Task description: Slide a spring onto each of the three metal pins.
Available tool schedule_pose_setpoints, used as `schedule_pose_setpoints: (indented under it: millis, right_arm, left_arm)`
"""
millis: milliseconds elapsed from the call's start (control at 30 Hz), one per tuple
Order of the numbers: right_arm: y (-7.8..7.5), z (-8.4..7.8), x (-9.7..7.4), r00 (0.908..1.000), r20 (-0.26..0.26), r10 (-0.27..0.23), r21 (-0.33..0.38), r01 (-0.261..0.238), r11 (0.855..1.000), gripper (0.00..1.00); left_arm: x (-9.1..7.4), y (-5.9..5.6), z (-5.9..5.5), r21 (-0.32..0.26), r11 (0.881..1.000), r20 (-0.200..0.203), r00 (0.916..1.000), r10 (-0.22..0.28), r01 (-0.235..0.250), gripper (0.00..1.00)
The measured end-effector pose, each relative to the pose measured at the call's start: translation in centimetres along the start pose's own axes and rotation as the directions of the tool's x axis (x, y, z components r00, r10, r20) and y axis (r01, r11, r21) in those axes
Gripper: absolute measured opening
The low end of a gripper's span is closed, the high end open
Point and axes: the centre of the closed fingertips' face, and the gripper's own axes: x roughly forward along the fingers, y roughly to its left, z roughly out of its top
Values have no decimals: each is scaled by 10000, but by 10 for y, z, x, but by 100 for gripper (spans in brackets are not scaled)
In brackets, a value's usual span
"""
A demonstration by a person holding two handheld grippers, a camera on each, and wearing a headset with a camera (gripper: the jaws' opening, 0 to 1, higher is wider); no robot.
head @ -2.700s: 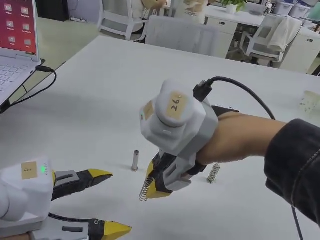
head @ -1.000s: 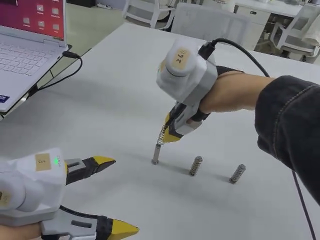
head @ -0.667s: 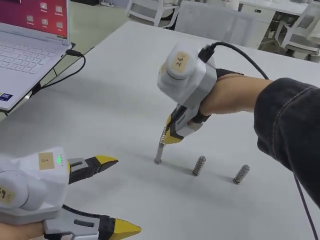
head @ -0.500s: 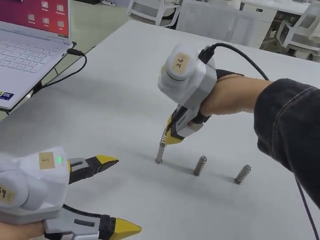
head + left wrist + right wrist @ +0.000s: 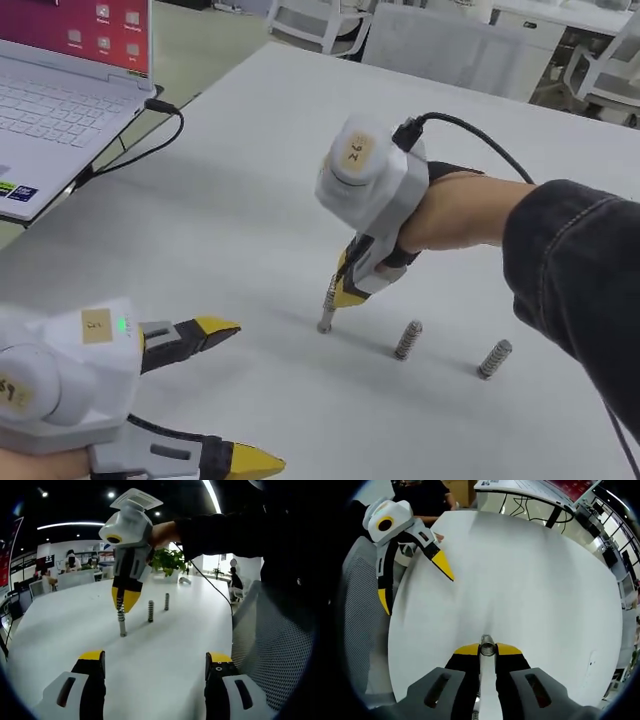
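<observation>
Spring clamped in right claw, pin beneath in left gripper view

The spring covers the top of the pin; the left edge crops the laptop.

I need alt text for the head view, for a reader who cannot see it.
The right gripper, shut on a spring, holds it at the top of a metal pin on a white table. Two spring-covered pins stand beside it; the open left gripper is at lower left, a laptop at upper left.
</observation>
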Motion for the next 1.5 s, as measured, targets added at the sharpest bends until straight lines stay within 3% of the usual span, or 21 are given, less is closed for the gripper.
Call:
schedule_pose_setpoints:
  millis: [667, 1067, 1500]
  right_arm:
    - [3, -6, 34, 9998, -76, 208, 413, -205, 9989, 8]
    - [4, -4, 33, 9996, 47, 292, 611, -295, 9977, 10]
    - [4, -14, 29, 9999, -28, 133, 748, -130, 9971, 17]
  left_arm:
    - [-1, 1, -4, -61, 10000, -44, 10000, 1, -2, 77]
    - [0, 1, -3, -45, 10000, -45, 10000, -43, 43, 77]
    - [1, -2, -3, -59, 10000, -19, 10000, -66, 66, 77]
